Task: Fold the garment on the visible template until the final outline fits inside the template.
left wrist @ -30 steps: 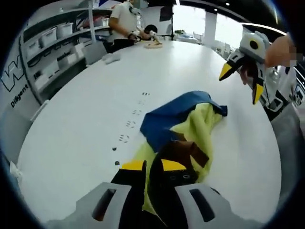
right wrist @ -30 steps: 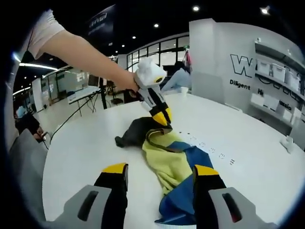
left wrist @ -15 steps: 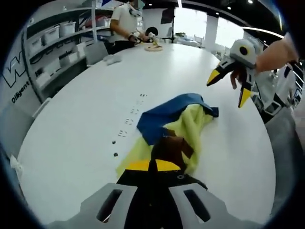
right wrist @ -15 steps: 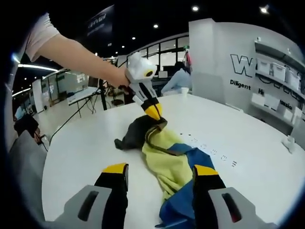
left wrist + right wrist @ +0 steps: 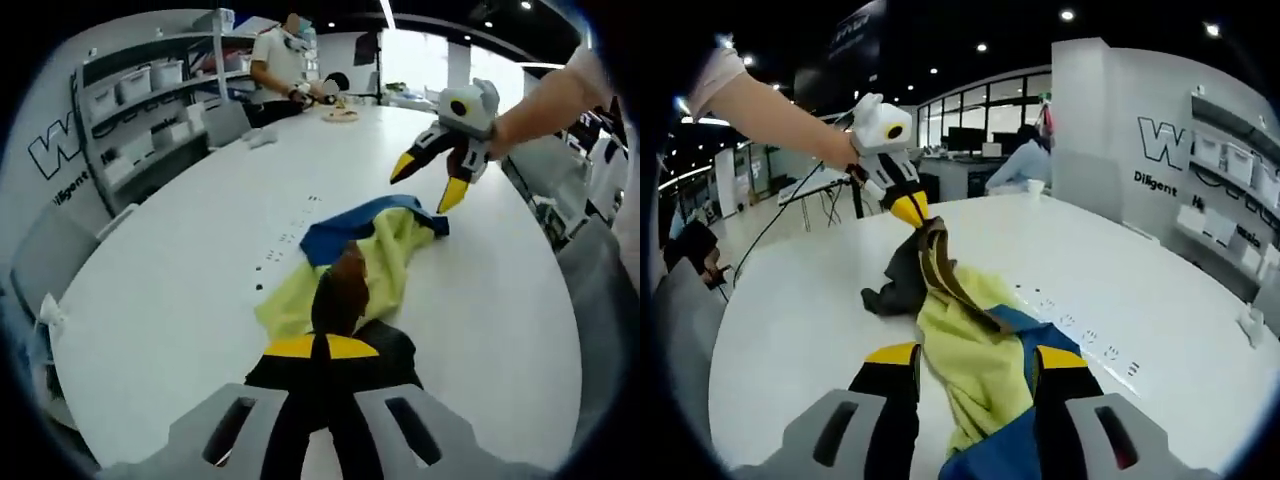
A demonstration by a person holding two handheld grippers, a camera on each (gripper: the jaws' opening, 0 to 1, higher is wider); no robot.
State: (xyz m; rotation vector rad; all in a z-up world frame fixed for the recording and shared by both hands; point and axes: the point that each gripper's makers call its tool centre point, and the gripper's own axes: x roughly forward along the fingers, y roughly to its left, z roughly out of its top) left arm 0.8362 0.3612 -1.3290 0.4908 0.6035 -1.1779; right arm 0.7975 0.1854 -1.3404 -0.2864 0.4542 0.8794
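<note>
A crumpled garment in blue, yellow and dark brown (image 5: 365, 255) lies on the white round table (image 5: 180, 270). My left gripper (image 5: 318, 347) is shut on its dark end and holds that end raised off the table. In the right gripper view the left gripper (image 5: 908, 208) hangs at upper left with the dark cloth (image 5: 908, 270) drooping from it. My right gripper (image 5: 975, 357) stands open, with the yellow and blue cloth (image 5: 975, 375) between its jaws. From the left gripper view the right gripper (image 5: 428, 182) hovers just over the blue end. Small dark template marks (image 5: 290, 235) dot the table beside the garment.
A person (image 5: 285, 60) works at the table's far end, next to shelves with white bins (image 5: 140, 90). Grey chairs (image 5: 45, 260) stand along the table's edge. Another person (image 5: 1025, 165) sits beyond the table. A small white object (image 5: 1252, 325) lies near the rim.
My left gripper has closed on the dark end and lifted it, stretching the garment upward. My right gripper has dropped closer to the blue end, which now lies between its jaws.
</note>
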